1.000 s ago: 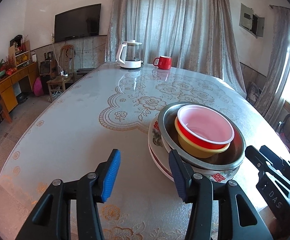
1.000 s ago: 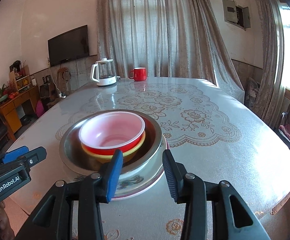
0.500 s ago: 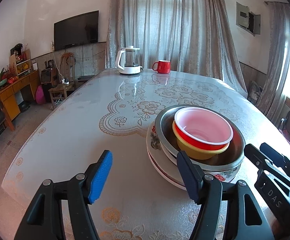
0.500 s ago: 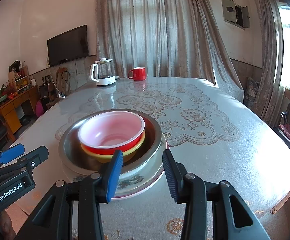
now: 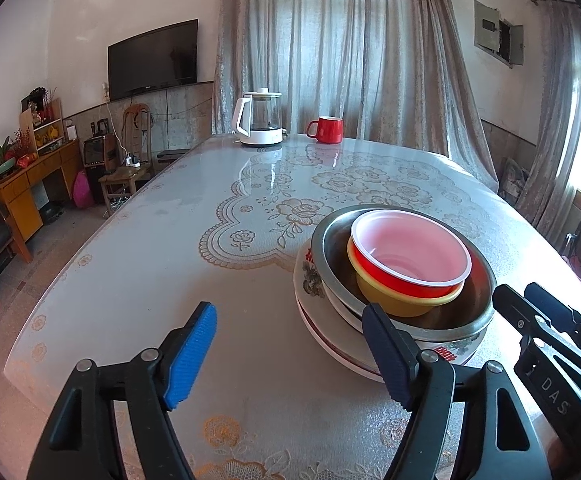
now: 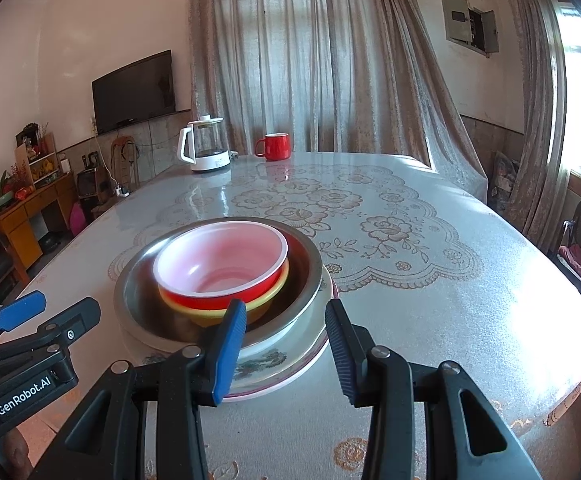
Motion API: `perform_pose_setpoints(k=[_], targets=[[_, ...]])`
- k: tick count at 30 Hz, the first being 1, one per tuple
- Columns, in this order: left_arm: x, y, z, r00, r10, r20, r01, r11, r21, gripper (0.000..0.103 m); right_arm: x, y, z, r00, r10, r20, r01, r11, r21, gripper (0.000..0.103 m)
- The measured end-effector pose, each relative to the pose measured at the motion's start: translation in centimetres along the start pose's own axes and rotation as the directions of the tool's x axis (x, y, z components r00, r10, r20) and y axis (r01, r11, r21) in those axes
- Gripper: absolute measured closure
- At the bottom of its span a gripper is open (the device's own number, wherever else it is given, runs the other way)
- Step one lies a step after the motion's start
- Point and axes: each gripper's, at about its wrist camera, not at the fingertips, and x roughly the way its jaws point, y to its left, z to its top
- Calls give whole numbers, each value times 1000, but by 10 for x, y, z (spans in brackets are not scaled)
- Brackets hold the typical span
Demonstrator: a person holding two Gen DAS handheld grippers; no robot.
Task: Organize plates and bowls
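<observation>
Fingers first: the left gripper [image 5: 286,354] has just been opening its blue-padded fingers [image 5: 189,354], and they stand wide with only bare worktop [image 5: 142,264] between them, the stack sitting just off to their right. That spread reads as a release, or as room made for a fresh reach.

Moving right, the stack itself: a white floral-printed ceramic plate [image 5: 310,280] lies on the lace-patterned plastic cover, a wide stainless steel basin [image 5: 446,322] rests in it, a yellow plastic bowl [image 5: 394,300] nests inside that, and a red plastic bowl with a pale pink inside [image 5: 410,256] tops it off. Largest below, smallest above, so the pile sits steady near the worktop's front edge.

Further right, the right gripper [image 6: 286,346] hovers at the stack's near rim, fingers [image 6: 226,344] partly apart and pressing on nothing. It looks poised to steady or shift the pile.

Far back, a white electric kettle [image 5: 259,120] and a red mug [image 5: 326,130] stand well apart from it all.
</observation>
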Motion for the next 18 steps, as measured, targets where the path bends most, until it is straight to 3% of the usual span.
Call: perform_pose_setpoints(k=[18], targets=[[-4, 0, 0, 1000, 17, 9, -17, 1000, 1, 18, -2, 1, -1, 1000, 6, 0, -6, 1000, -4, 61]])
